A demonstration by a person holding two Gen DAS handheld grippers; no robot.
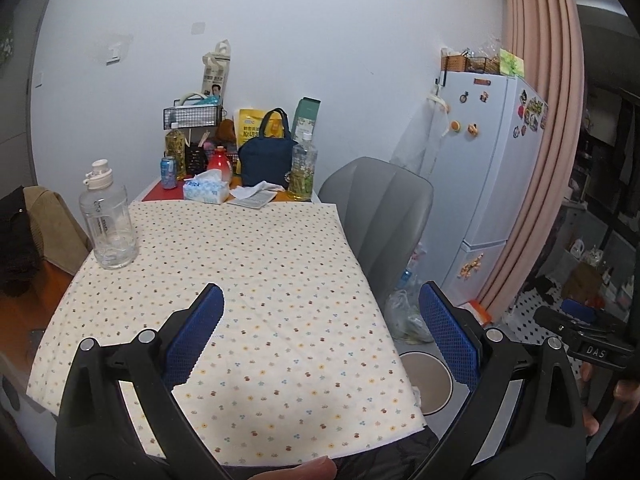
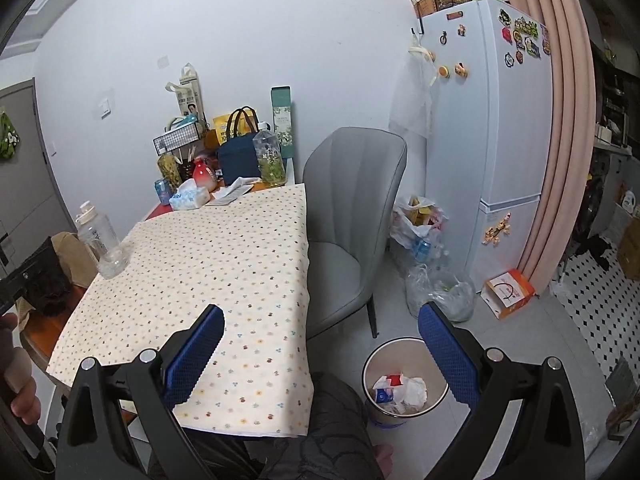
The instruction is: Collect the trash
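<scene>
Your left claw and right claw both gape wide and empty above the dotted table; crumpled trash sits in the white bin on the floor beside it

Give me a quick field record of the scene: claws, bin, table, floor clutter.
left claw: open, empty, over the dotted tablecloth
right claw: open, empty, between table edge and trash bin
trash bin: on the floor beside the table, holds crumpled paper and wrappers
near part of table: only a clear water bottle on the cloth
far end of table: tissue box, blue can, navy bag, other bottles
floor clutter: plastic bags near the fridge, orange box
chair: grey, beside the table
</scene>
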